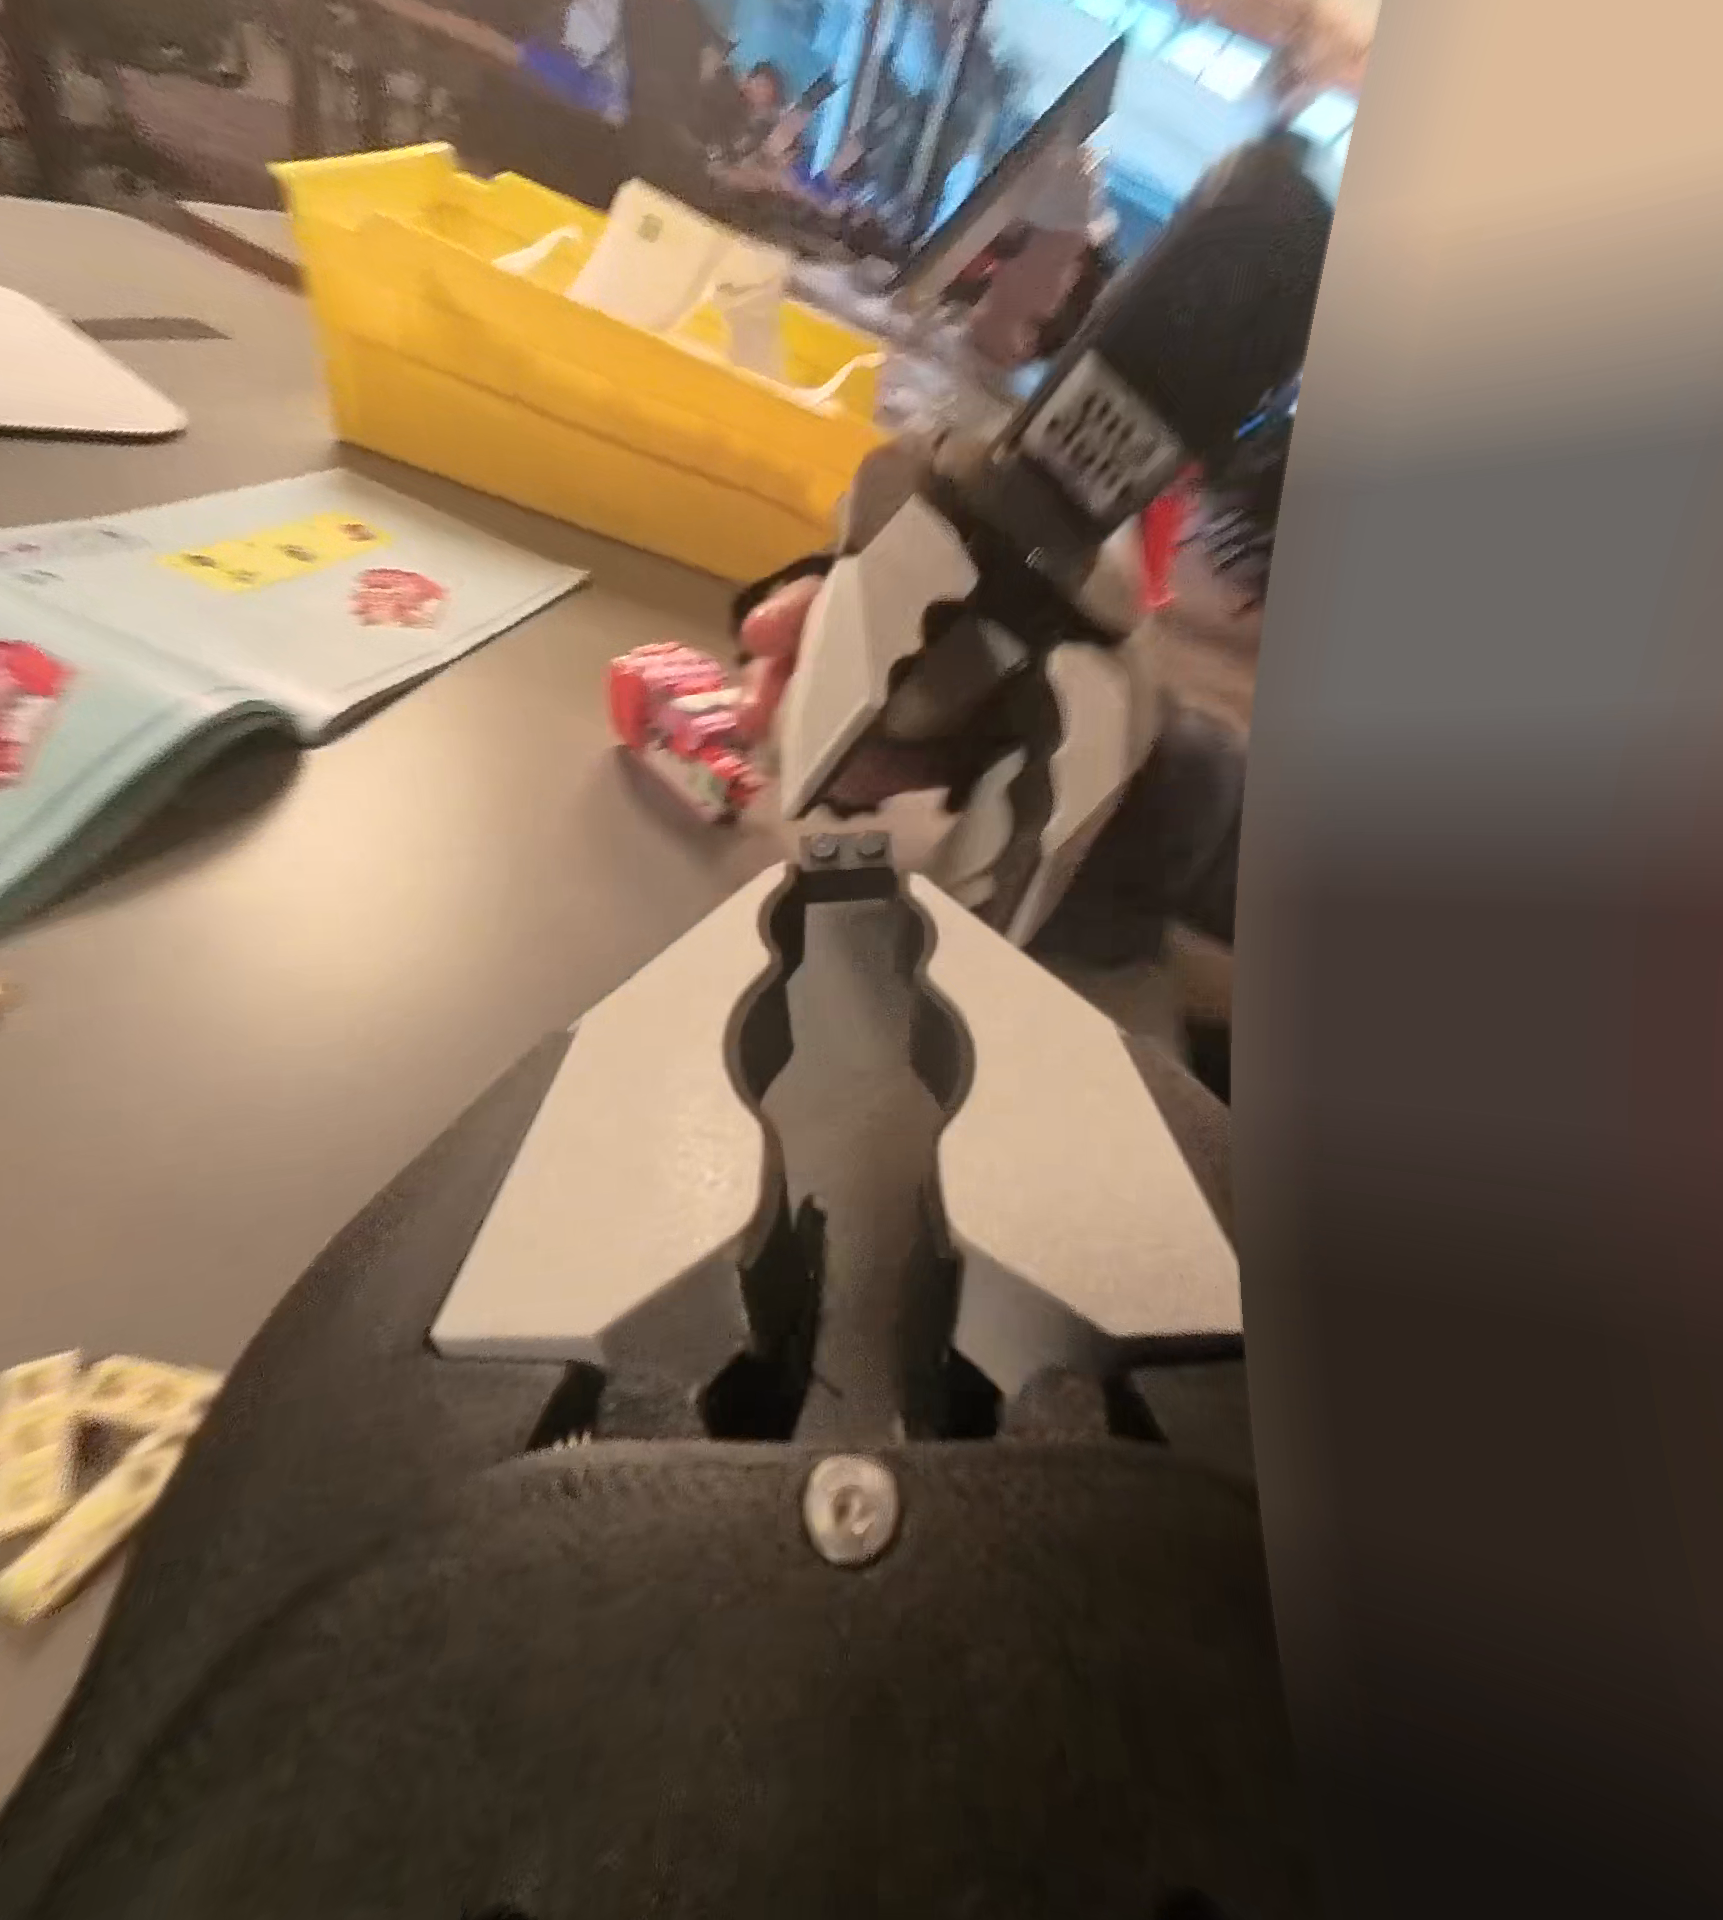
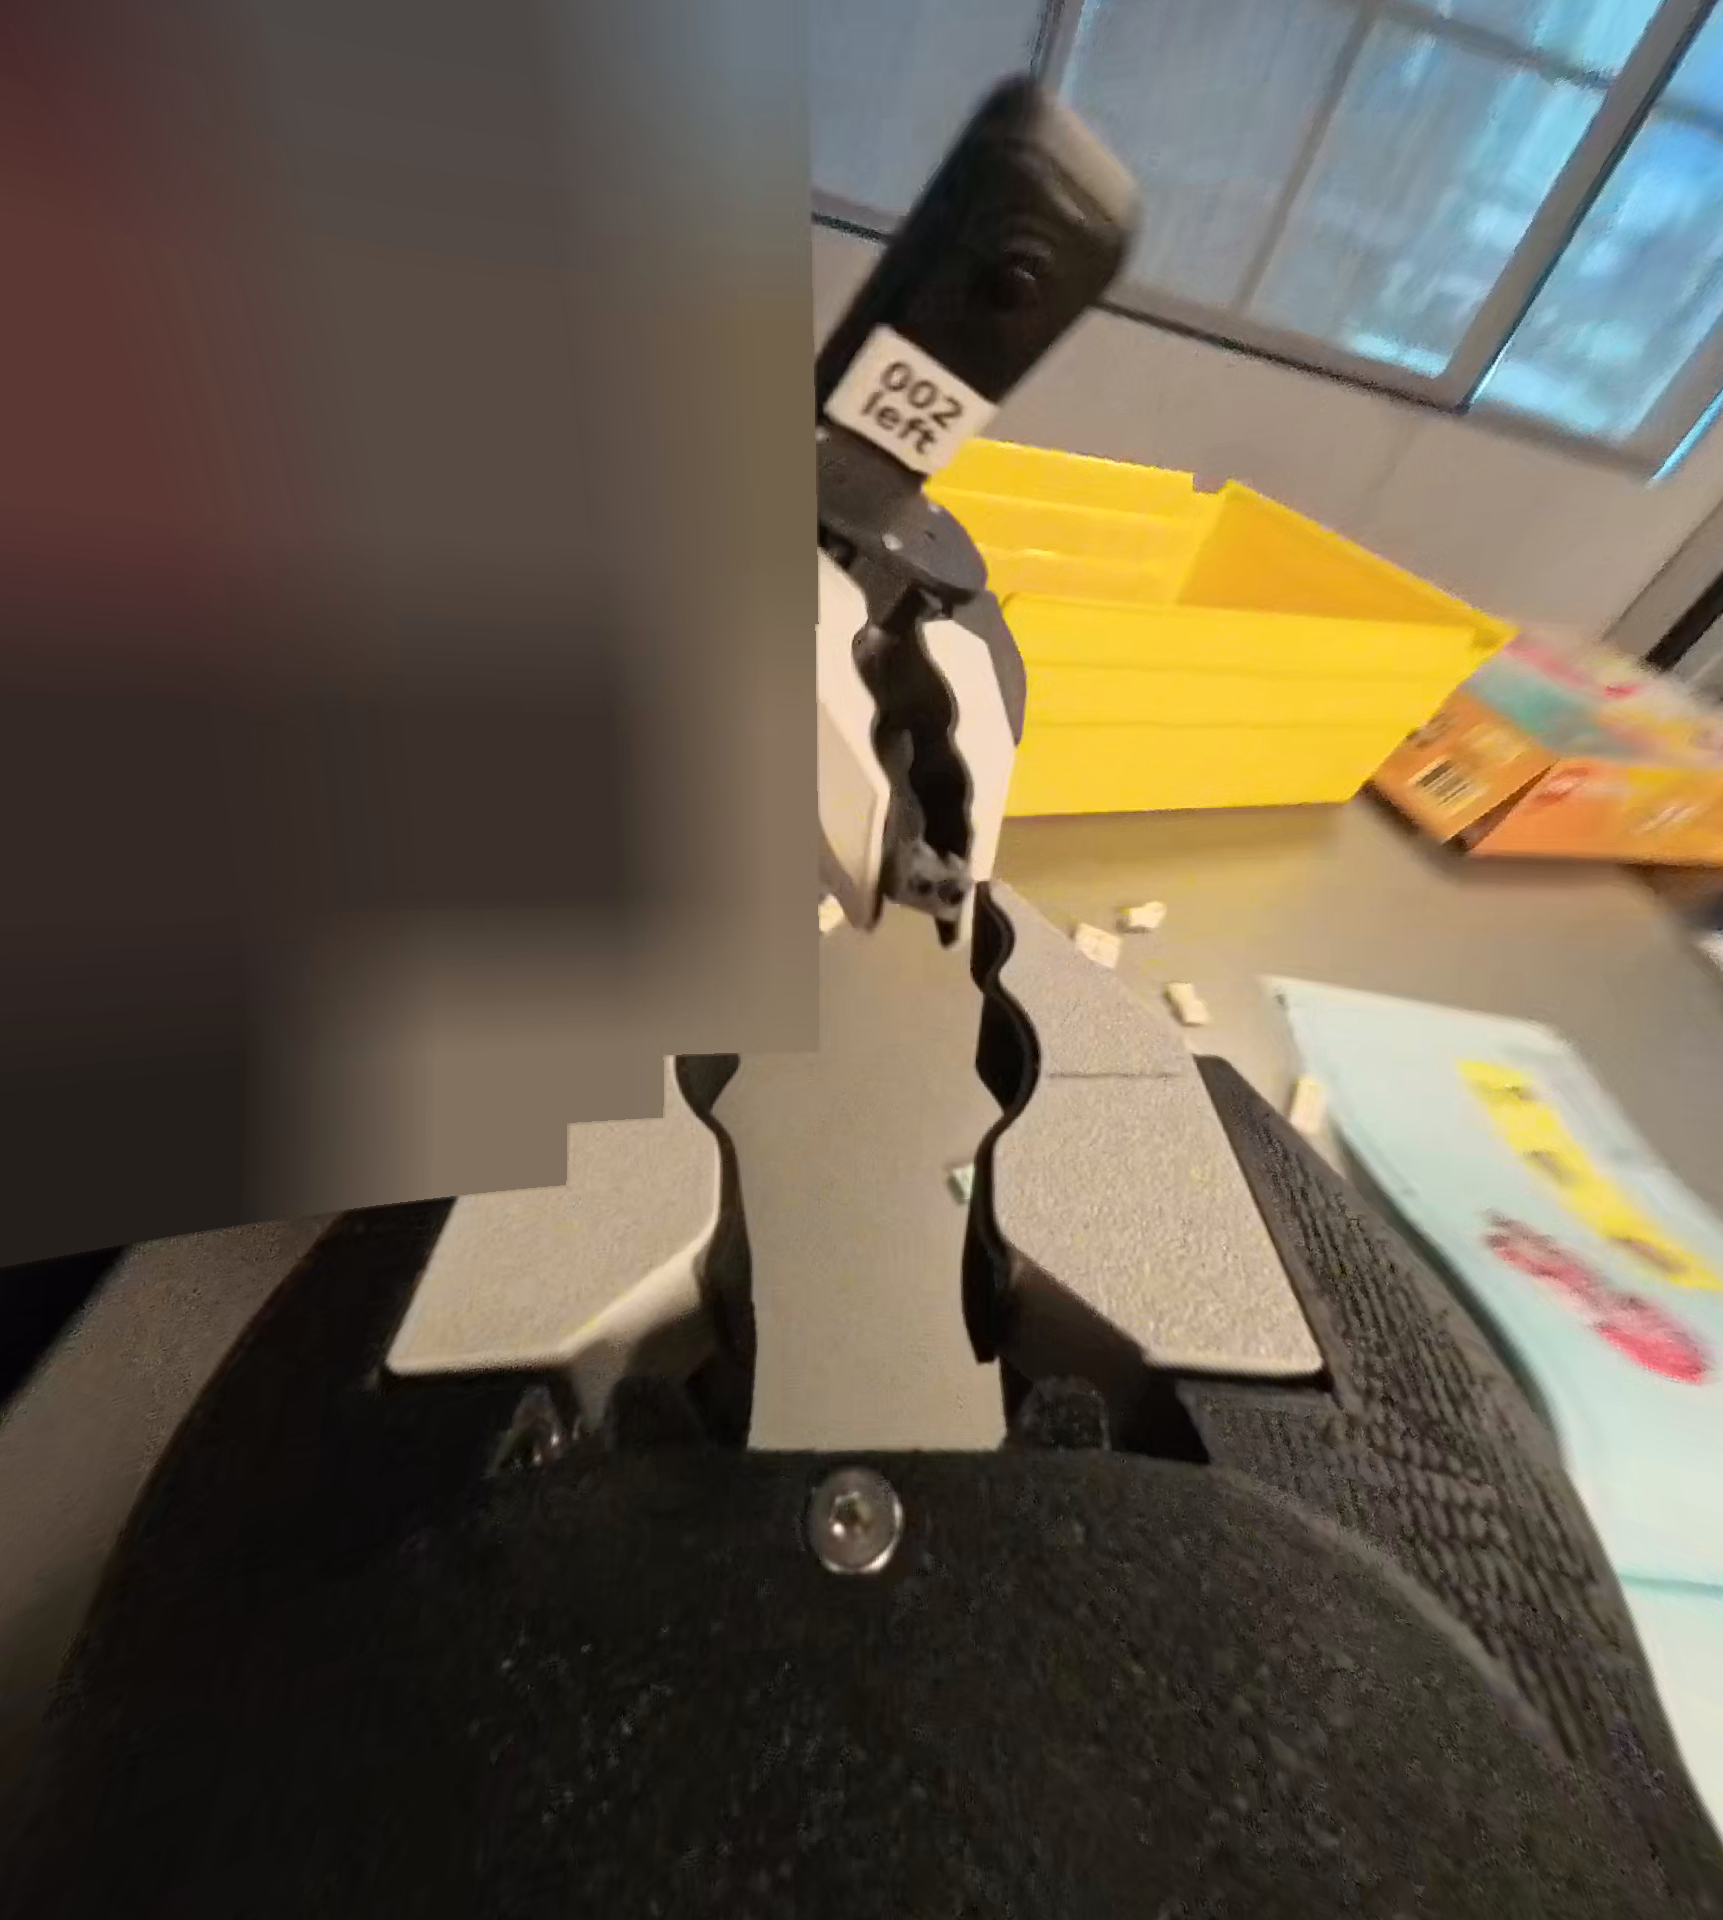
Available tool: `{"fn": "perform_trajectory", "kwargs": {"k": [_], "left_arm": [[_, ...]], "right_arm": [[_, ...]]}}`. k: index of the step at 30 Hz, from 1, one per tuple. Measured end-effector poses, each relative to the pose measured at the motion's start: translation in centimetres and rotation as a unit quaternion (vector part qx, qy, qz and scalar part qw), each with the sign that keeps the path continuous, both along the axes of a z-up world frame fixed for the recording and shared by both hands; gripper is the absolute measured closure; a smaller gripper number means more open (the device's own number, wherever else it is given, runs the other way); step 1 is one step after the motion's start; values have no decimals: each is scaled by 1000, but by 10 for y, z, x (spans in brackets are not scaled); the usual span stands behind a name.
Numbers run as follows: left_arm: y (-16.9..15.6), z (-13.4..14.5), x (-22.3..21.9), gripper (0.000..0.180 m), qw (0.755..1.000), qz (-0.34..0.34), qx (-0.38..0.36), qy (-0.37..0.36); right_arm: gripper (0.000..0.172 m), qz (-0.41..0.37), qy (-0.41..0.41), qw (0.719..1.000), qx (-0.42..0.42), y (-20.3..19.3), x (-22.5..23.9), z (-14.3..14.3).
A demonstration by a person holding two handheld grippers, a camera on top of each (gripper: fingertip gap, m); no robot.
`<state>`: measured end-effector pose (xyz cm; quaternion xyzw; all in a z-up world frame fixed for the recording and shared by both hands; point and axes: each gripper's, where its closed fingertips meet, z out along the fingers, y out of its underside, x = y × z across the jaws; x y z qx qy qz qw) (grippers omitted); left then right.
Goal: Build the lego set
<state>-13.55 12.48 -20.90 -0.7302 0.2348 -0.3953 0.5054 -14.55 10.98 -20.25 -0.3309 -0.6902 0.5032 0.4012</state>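
Left gripper clamped on a small dark grey two-stud brick at its very tips. Right gripper just beyond, fingers spread, bare. Red-pink brick model past it on table, yellow bin farther.

The left claw has pale grey angular fingers with wavy black inner pads, set in a rough-textured black body; a silver screw sits centred; the right claw is built alike, its own screw centred too.
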Motion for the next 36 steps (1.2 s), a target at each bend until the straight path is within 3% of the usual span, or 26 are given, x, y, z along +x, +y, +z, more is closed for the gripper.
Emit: {"fn": "perform_trajectory", "kwargs": {"k": [1,5,11,15,21,29,33,36], "left_arm": [[4,-7,-5,165,998,24,13,49],[14,-25,-15,165,968,83,77,226],[27,-27,-26,165,907,157,136,367],[34,-33,-29,165,873,174,145,433],[37,-37,-24,164,856,169,155,465],[38,-44,-19,165,865,155,141,457],[33,-55,-14,152,922,113,40,367],[29,-68,-14,145,945,83,-37,314]], "right_arm": [[130,2,-12,999,-37,1,0,2],[147,-41,-49,991,-117,18,-8,2],[159,-102,-128,973,-164,33,-19,-23],[160,-111,-129,965,-198,34,-22,-20],[159,-153,-148,959,-188,45,-22,-26],[162,-175,-198,955,-135,43,-17,-38],[164,-220,-250,939,-81,56,-6,-47],[164,-238,-327,914,-38,59,9,-59]]}}
